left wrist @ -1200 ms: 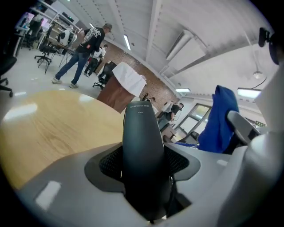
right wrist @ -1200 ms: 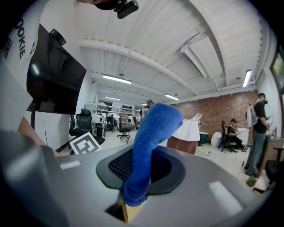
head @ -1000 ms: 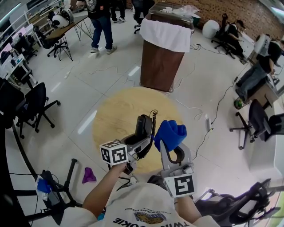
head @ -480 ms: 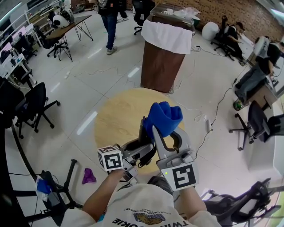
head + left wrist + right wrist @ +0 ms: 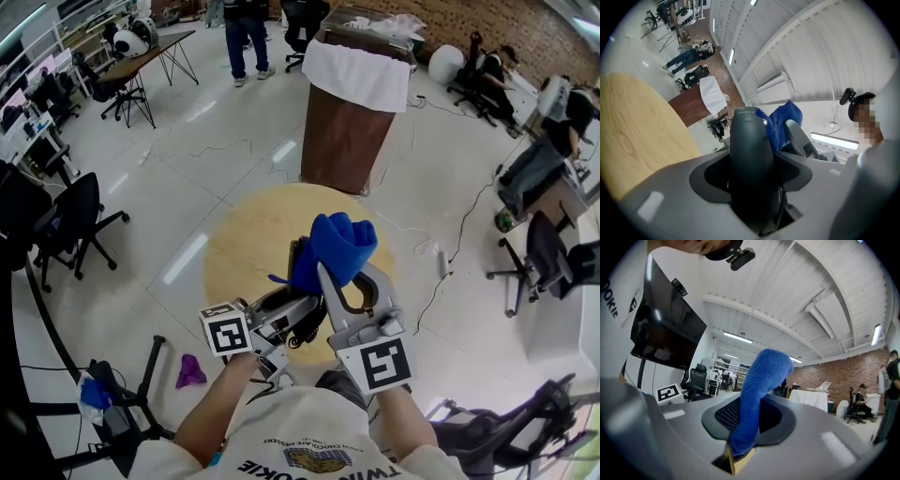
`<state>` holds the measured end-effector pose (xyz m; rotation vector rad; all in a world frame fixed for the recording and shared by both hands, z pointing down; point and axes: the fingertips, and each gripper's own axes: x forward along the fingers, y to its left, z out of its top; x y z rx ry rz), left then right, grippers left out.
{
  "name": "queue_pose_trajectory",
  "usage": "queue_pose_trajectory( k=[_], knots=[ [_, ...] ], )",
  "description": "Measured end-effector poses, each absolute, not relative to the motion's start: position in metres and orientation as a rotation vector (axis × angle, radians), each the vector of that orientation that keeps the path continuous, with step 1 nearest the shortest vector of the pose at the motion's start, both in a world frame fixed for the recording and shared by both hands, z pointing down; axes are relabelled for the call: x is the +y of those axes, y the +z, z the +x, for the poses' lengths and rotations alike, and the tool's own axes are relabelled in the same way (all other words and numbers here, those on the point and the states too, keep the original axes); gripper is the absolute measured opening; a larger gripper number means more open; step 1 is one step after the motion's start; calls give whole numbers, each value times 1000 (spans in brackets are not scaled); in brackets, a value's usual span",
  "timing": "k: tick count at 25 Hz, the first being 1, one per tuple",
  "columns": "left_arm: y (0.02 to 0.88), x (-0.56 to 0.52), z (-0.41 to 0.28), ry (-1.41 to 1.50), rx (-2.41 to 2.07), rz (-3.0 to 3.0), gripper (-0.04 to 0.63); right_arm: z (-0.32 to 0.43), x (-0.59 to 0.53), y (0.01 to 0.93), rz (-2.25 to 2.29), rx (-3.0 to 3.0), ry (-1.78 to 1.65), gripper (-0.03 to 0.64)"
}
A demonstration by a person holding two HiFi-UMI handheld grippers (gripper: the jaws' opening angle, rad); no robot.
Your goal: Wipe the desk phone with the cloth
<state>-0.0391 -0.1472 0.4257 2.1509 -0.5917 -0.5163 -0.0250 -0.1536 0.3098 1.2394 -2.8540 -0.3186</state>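
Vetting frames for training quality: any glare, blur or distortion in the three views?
Head view: fisheye bend, glare streaks on the floor, cloth sharp. Left gripper view: black round vignette, handset close and slightly soft. Right gripper view: same vignette, cloth crisp.

A round wooden table (image 5: 239, 244) stands on the pale glossy floor (image 5: 187, 169). Just beyond it is a brown cabinet (image 5: 339, 141) with a white sheet (image 5: 356, 75) draped over its top. A black office chair (image 5: 73, 216) sits to the left, and a purple rag (image 5: 190, 372) lies on the floor at near left. A person in jeans (image 5: 246, 37) stands far off. At the right another person (image 5: 544, 155) reclines on a chair near a brick wall (image 5: 525, 33), and a white power strip (image 5: 441, 262) lies among cables
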Motion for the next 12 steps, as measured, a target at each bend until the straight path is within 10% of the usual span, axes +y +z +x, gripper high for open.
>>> queue_pose_trajectory(
  k=[12],
  knots=[
    [415, -168, -55, -606, -595, 2093, 261, -29, -121, 321, 1248, -2872, -272, 66]
  ],
)
